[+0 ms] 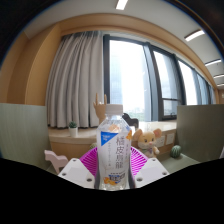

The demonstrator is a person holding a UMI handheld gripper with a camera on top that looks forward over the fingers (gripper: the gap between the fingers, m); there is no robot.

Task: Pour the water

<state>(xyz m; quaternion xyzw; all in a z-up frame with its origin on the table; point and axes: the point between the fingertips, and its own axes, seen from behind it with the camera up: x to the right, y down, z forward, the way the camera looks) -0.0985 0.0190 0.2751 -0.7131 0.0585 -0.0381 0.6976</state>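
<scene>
A clear plastic bottle [113, 150] with a white and blue label and an orange band near its base stands upright between my fingers. My gripper [112, 170] is shut on the bottle, with the magenta pads [90, 161] pressing on both sides of its lower half. The bottle is held up in the air, with its top showing against the window behind. Its cap end is hard to make out.
A low grey partition [30, 125] runs across behind the bottle. Beyond it are a small potted plant [72, 128], a plush toy [148, 138] and a wooden figure [100, 105]. Curtains [75, 75] and large windows [135, 75] fill the back.
</scene>
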